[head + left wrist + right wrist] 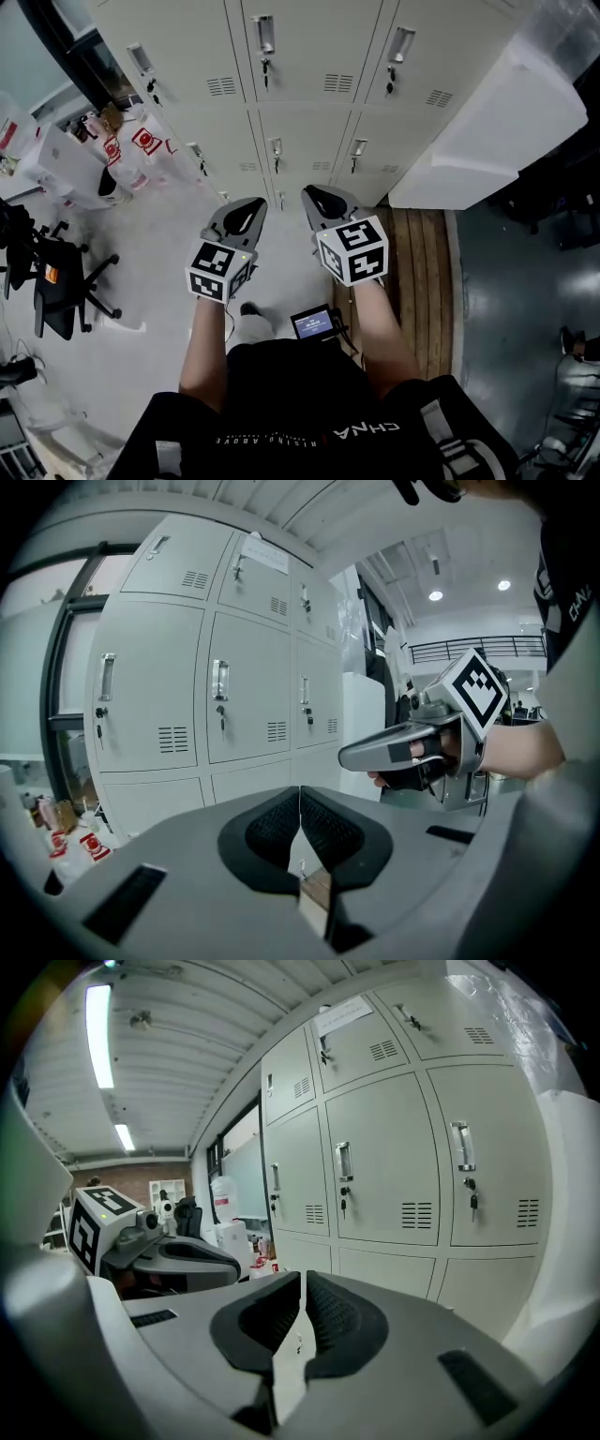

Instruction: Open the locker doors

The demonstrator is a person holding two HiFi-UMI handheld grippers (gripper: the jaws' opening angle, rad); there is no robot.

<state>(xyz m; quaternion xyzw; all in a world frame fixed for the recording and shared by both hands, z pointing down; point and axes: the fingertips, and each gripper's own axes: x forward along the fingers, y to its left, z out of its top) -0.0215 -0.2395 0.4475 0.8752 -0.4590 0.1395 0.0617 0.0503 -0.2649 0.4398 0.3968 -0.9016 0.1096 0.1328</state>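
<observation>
The locker doors stand ahead of you in rows, all of them closed; each has an upright metal handle with a key in the lock under it, and a small vent lower down. Neither tool touches them; both are held well short of the doors, side by side and apart from each other, pointing toward the lockers.

Your left tool has its jaws pressed together with nothing between them; your right tool also has its jaws drawn together at the tips, empty. The marker cubes sit just behind the jaws, over your forearms.

To the right of the lockers a large white block leans against them; below it a strip of wooden planks runs along the floor. To the left of the lockers white bags with red print are on the floor, and nearer to you stands a black office chair. A small lit screen hangs at your waist, between your arms.
</observation>
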